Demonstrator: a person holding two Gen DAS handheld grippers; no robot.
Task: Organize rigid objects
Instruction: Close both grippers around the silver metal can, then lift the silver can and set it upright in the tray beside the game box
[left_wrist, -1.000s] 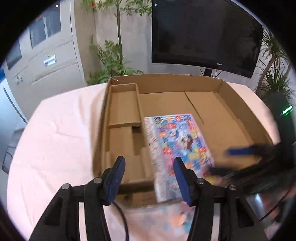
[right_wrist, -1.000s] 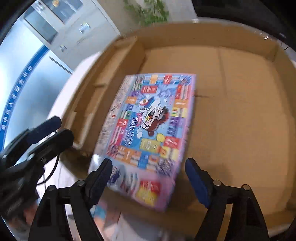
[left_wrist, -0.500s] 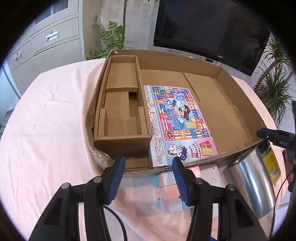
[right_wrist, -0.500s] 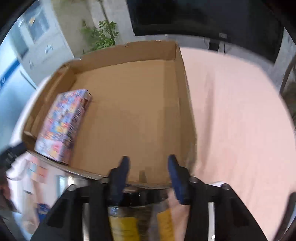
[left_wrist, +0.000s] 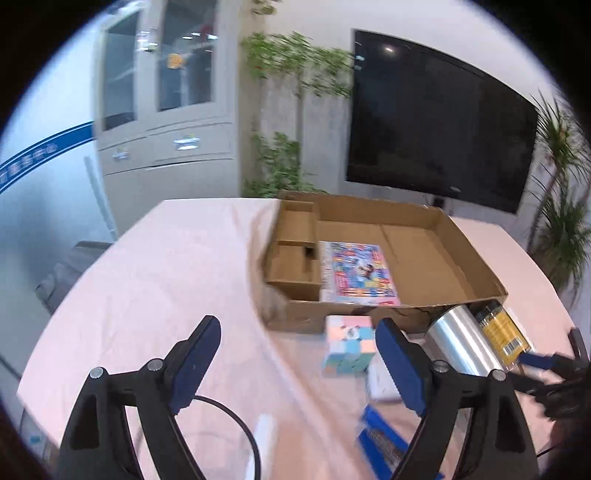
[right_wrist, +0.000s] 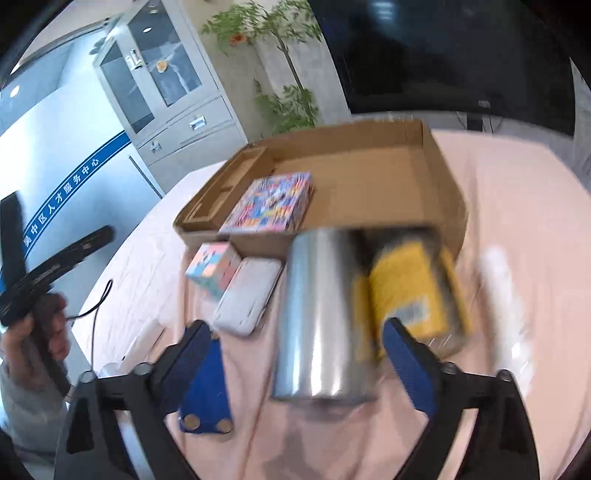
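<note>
Your right claw (right_wrist: 295, 347) is spread wide around the silver can (right_wrist: 317, 314), which lies on the table (left_wrist: 166, 266) just before the cardboard box (left_wrist: 476, 258). Center it before you close, because a round can may roll. Your left claw (left_wrist: 295, 354) is spread too, holding nothing. The yellow container (right_wrist: 410, 291) is blurred.

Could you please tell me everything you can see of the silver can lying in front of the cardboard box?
The silver can is a plain, shiny metal cylinder with no label visible, lying on its side on the pink tablecloth. One end points at the cardboard box; contact is unclear. A yellow-labelled container lies alongside on its right, a white case apart on its left. The open right claw frames it without touching.
</note>
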